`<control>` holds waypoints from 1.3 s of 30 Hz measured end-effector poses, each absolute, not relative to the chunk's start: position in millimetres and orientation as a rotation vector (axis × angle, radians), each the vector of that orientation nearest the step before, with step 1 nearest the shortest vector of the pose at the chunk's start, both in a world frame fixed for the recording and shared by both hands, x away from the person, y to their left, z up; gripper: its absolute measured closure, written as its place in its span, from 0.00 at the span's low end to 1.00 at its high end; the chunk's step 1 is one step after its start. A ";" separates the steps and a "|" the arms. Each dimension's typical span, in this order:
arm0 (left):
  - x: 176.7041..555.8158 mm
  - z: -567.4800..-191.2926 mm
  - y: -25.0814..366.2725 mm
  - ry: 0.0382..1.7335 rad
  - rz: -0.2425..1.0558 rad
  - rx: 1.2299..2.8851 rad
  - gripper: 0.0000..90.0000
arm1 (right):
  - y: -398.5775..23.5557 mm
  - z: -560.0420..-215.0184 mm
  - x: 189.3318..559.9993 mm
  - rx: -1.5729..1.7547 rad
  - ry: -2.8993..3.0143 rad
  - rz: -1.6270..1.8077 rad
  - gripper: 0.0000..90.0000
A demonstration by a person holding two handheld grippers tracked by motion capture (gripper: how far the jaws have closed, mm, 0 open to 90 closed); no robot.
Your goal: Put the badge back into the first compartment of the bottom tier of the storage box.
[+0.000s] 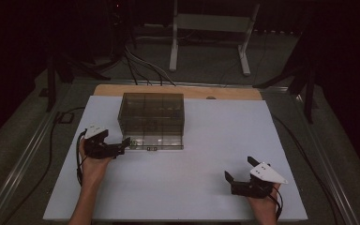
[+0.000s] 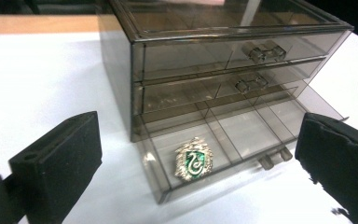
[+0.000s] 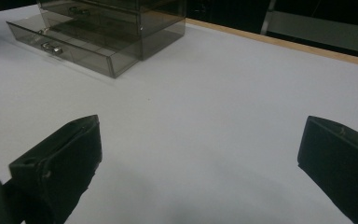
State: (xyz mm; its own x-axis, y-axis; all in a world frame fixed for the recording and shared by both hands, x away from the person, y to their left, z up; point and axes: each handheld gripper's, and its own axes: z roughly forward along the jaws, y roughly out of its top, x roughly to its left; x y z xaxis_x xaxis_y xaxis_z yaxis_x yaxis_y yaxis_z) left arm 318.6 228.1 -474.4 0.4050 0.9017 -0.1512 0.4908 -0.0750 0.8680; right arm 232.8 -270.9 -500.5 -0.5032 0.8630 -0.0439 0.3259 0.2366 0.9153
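The green crest badge (image 2: 194, 161) lies in the drawer box's (image 1: 151, 115) pulled-out bottom drawer (image 2: 223, 144). Just beside that drawer, the left claw (image 1: 125, 145) gapes empty; the right claw (image 1: 240, 169), well apart, gapes too.

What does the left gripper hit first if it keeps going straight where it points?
Probably the pulled-out bottom drawer of the smoky drawer box: the open left gripper aims at it, with a green crest badge lying inside. Depth is unclear.

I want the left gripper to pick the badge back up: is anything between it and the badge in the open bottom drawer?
Nothing visible does. The badge lies uncovered in the open drawer, between the left gripper's spread jaws.
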 end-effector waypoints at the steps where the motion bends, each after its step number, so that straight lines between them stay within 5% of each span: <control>1: 314.8 -474.3 230.1 1.215 0.562 1.712 0.01 | -270.8 -500.5 232.8 1.085 1.953 1.242 0.00; 39: 253.5 -504.0 248.8 1.117 0.715 1.704 0.02 | -269.4 -500.7 231.1 1.087 1.961 1.257 0.00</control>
